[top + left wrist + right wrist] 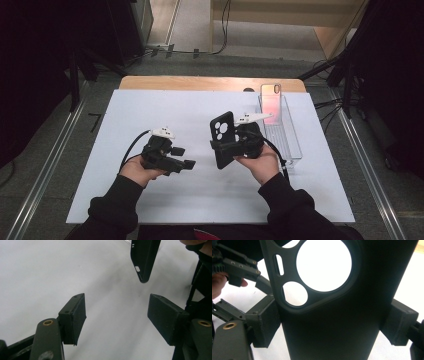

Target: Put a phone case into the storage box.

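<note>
— Two grippers, what did each hold?
— Right gripper (226,146) pinched the black case (223,138) across its sides, upright above the counter (150,110).
— And the left gripper (184,157)?
— Jaws spread, nothing between them, just beside the case, low over the counter.

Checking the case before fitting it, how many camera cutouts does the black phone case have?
4 cutouts in the black phone case: a large round one, a smaller round one lower left, a narrow slot beside it, another partly cut off at the frame's top.

Wooden table (200,83), white sheet (165,110) over it, clear tray (295,145) (right side) holding phone (270,102)
</note>
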Motion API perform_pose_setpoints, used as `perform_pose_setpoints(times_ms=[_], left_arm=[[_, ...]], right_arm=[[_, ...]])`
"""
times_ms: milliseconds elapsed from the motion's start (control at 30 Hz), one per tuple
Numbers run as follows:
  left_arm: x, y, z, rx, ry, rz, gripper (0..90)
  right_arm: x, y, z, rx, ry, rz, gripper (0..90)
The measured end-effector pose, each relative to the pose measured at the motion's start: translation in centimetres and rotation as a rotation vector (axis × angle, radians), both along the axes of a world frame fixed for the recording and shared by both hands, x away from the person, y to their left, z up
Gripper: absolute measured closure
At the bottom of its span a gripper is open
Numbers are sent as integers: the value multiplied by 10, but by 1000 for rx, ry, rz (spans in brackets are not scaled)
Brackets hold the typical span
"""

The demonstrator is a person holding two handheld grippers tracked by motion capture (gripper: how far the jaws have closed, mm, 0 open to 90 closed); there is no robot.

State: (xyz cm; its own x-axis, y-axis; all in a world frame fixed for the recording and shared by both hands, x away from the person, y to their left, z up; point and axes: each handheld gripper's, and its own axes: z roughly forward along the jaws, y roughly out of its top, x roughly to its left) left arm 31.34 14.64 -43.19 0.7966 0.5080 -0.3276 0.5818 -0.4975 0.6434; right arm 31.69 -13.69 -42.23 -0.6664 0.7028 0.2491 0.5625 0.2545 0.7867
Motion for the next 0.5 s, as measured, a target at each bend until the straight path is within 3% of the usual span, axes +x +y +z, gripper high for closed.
perform_pose_setpoints(times_ms=[500], left_arm=[[-13,12,-11,9,11,17,309]], right_arm=[[3,-14,14,-5,3,28,126]])
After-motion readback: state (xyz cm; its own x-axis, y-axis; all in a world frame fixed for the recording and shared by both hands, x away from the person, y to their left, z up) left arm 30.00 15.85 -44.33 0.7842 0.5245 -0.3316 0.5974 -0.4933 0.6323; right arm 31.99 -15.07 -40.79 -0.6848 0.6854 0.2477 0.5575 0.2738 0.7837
